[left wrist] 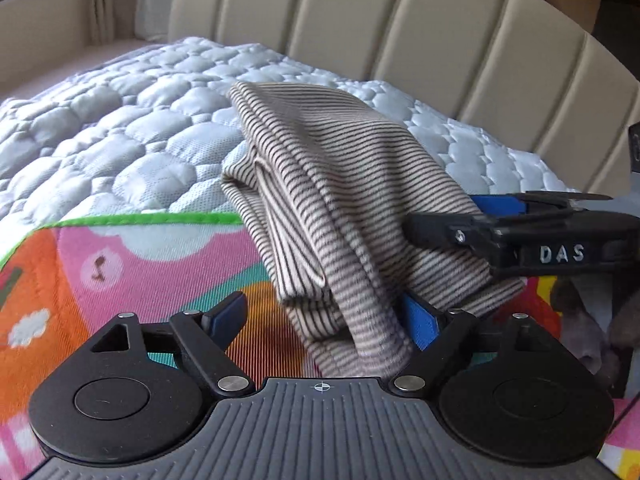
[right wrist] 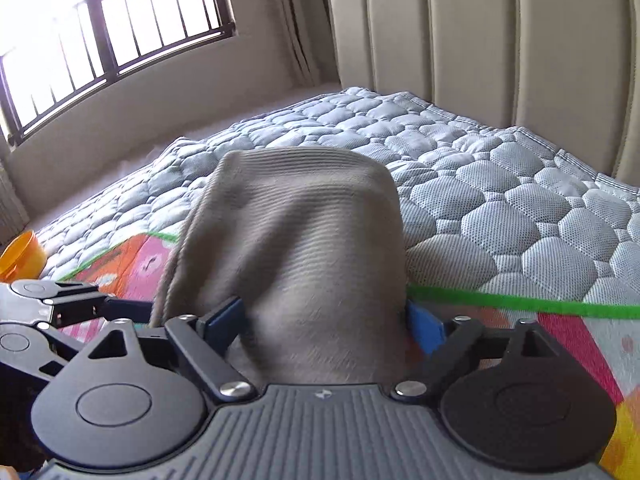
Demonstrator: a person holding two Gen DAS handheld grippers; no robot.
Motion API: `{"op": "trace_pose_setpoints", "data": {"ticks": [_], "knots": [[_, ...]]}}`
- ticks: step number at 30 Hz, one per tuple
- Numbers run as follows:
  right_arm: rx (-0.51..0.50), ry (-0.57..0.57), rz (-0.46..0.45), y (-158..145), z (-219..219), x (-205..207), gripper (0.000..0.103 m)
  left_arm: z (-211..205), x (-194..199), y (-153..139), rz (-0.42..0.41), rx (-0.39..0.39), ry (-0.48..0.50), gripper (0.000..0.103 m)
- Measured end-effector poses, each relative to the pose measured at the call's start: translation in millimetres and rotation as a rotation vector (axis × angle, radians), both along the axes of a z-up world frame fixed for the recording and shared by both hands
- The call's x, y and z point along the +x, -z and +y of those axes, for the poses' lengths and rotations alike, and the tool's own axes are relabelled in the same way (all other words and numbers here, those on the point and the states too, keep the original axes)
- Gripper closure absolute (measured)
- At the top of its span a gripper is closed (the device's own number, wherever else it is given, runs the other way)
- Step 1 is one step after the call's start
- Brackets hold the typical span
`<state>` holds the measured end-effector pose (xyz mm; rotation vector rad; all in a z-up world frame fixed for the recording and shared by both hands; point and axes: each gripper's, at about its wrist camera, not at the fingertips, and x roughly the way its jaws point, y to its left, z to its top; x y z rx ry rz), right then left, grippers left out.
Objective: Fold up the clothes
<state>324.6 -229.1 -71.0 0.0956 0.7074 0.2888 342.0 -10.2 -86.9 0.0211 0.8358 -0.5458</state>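
Grippers: two hand-held two-finger tools, both over the near edge of a bed, both pointing downward at the same garment
Left gripper (left wrist: pixel 326 320): jaws stand wide; the striped garment (left wrist: pixel 340 184) hangs in the gap, bunched against the right-hand blue pad (left wrist: pixel 420 322), while the left-hand pad stands clear of the cloth with the mat visible beside it; no pinch is made, so nothing counts as held here
Right gripper (right wrist: pixel 324 320): jaws likewise wide; the garment (right wrist: pixel 296 248) fills most of the gap and lies against both blue pads, blurred; judged not clamped, though whether the pads bear on the cloth cannot be told for certain
Right gripper as seen from the left wrist view (left wrist: pixel 516 236): it comes in from the right, with the cloth draped over the tip of its finger
Garment: grey-beige with fine dark stripes, already doubled over into several layers with a folded edge low on its left side; it rises in a hump from the grippers toward the mattress beyond
Surface: colourful play mat (left wrist: pixel 120 264) with a green border, spread on a quilted mattress (right wrist: pixel 500 208); padded headboard (right wrist: pixel 520 60) behind
Other: orange cup (right wrist: pixel 22 254) at the far left on the bed; barred window (right wrist: pixel 120 20) beyond
Progress, judged: at least one fold is in; the bundle is not yet flat or squared
Remaining, judged: lay the cloth down on the mat, smooth it, make any closing fold
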Motion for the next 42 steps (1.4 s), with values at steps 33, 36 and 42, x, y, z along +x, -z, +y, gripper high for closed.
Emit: {"op": "trace_pose_setpoints", "data": {"ticks": [33,36,42], "knots": [[-0.131,0.117,0.016,51.5,-42.1,-151.7,0.000,-6.4,-163.2,27.3,-0.094,0.202,-0.214,0.000],[-0.128,0.116,0.014,51.3,-42.8,-151.7,0.000,-6.3,-163.2,27.3,-0.096,0.203,-0.215,0.000],[-0.121,0.115,0.017,51.7,-43.6,-151.0,0.000,-7.1,-164.5,27.9,-0.104,0.205,-0.224,0.000]]}}
